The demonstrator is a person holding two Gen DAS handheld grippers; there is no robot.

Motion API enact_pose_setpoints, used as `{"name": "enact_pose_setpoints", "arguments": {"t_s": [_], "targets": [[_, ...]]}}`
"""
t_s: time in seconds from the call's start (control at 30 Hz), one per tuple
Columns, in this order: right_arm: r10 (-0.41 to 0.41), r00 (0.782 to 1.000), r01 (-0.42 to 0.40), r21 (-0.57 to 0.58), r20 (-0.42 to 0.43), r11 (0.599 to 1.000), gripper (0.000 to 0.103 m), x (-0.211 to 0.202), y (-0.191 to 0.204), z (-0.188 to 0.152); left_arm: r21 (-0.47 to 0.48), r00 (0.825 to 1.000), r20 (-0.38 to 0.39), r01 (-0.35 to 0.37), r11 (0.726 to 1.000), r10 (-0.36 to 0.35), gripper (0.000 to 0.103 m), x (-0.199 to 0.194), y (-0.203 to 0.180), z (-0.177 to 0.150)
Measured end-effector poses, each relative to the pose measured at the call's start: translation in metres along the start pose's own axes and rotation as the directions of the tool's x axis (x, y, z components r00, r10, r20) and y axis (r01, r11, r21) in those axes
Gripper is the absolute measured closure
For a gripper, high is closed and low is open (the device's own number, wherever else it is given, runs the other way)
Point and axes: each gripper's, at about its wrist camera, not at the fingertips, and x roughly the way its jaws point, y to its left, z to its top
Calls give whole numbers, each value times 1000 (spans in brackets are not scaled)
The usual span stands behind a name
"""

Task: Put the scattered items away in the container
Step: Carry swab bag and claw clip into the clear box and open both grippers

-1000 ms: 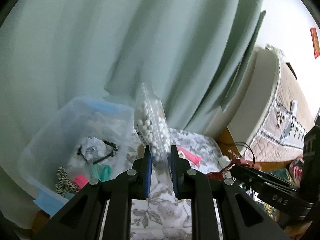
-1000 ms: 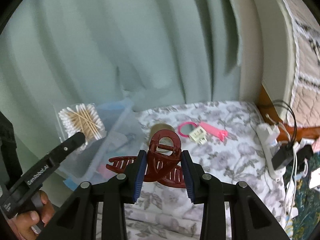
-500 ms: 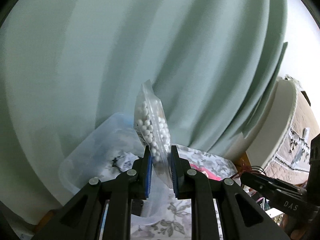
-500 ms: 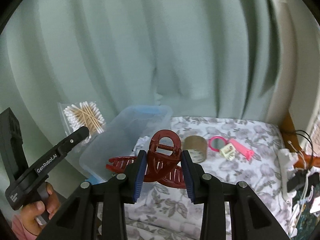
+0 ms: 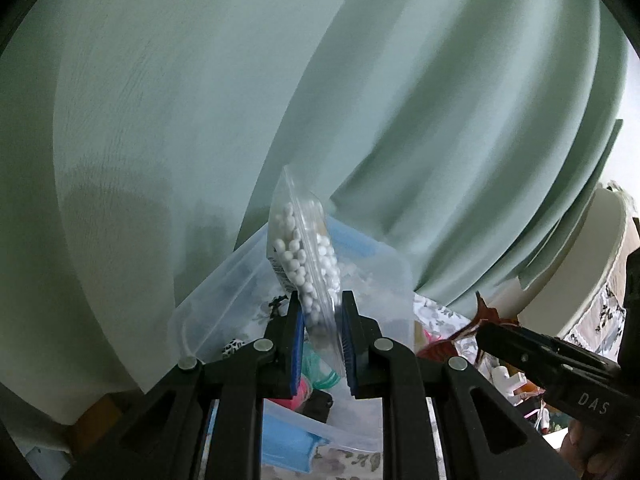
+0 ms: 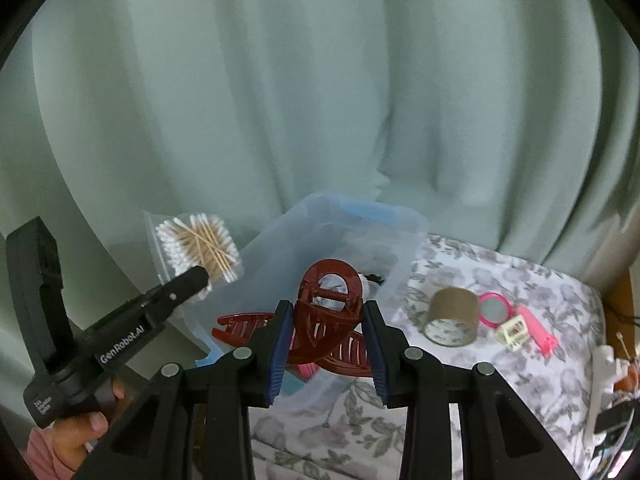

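Container (image 6: pixel 404 236) now sits close under both my grippers, where a second ago it lay off to the left; both loads look ready to drop. Left gripper (image 5: pixel 320 344) fingers stay clenched on the cotton-swab bag (image 5: pixel 304 264); right gripper (image 6: pixel 326 344) fingers grip the red hair claw (image 6: pixel 326 312) above the tub's near rim; tape roll (image 6: pixel 452 316) and pink mirror (image 6: pixel 494 308) remain on the tabletop

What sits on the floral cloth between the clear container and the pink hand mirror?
A brown tape roll, lying on the floral cloth between the clear container and the pink hand mirror; the right wrist view shows it.
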Motion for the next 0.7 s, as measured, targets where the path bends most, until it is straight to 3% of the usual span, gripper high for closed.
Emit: {"name": "enact_pose_setpoints", "arguments": {"t_s": [0.33,0.7], "targets": [[3,999,-4,-19,-33,1000,65,30,8,11,-17,999,-48,1,1000,-2,86,22,9,1],[7,999,-8,-36,-35,999,65,33,18,22,-22,999,-52,-3,1000,2,86,37,2,10]]}}
